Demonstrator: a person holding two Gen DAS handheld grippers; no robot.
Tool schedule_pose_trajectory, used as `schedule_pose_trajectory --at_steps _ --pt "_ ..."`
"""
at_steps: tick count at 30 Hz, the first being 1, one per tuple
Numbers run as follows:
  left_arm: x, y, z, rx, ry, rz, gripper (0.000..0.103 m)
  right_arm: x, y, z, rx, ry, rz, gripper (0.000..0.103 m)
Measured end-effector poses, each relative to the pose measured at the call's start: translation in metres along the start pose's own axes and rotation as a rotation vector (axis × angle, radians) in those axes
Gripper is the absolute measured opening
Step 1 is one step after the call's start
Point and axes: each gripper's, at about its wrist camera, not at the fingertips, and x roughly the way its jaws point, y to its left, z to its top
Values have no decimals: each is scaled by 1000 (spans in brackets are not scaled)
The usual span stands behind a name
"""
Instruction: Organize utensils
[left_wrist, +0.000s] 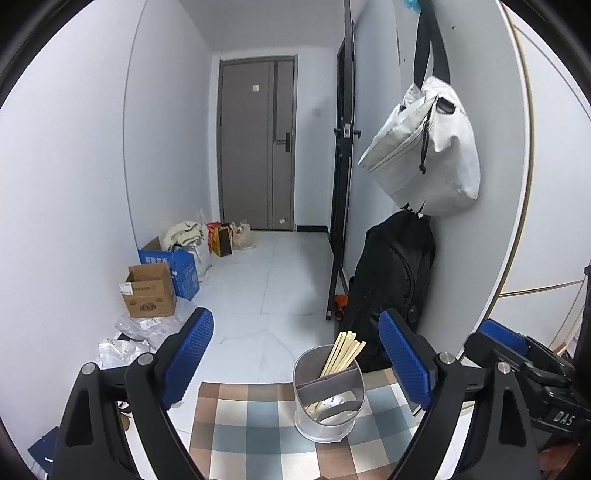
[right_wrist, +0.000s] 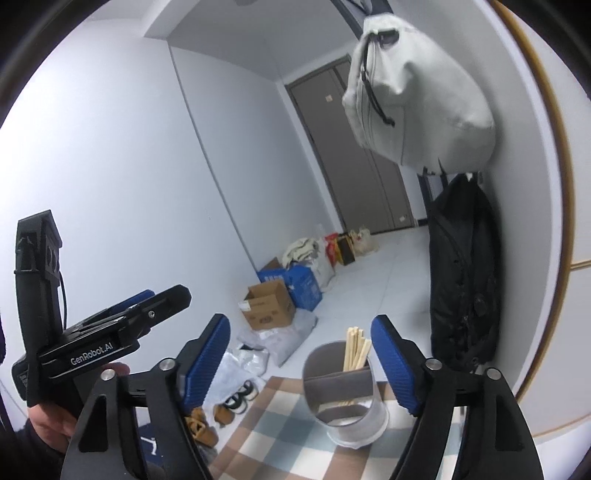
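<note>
Left wrist view: both grippers are wide open and hold nothing, and the chopsticks stand in the holder.

The left gripper (left_wrist: 295, 358) has its blue pads far apart, and so does the right gripper (right_wrist: 301, 360). The utensil holder (left_wrist: 328, 402) sits on the checked cloth (left_wrist: 251, 424), just in front of both grippers and between their pads. The chopsticks (left_wrist: 341, 354) lean in its back part, farthest from the grippers. I think this step is done. But the holder is close to the far edge of the cloth. If a gripper bumps it, it could tip. Then the chopsticks might spill onto the floor (left_wrist: 280, 273) beyond it.
</note>
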Motion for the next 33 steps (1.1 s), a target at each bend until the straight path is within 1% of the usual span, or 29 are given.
schedule_pose_trajectory --at_steps 1,3,5,8,12,19,24,28,33 --pt "-5 0 -2 1 -13 10 97 -4 1 0 -1 -7 0 86" --pt "-15 -1 -5 2 -43 26 100 -15 5 -4 -11 -27 3 88" --pt "-23 -1 -10 5 -66 25 101 -23 10 -8 -23 -43 -3 96" --pt "-32 0 -19 8 -82 34 101 -34 13 -16 -40 -74 -21 103" --pt "-40 5 -33 -3 -95 42 101 -42 14 -30 -55 -90 -47 103" --pt "-47 11 -63 -19 -119 62 101 -50 11 -62 -84 -104 -59 103" --pt "-41 16 -89 -38 -117 88 101 -53 10 -87 -119 -120 -73 103" --pt "-32 17 -108 -28 -109 119 101 -53 7 -106 -149 -128 -84 103" --pt "-17 22 -126 -46 -83 137 101 -46 2 -121 -166 -113 -102 103"
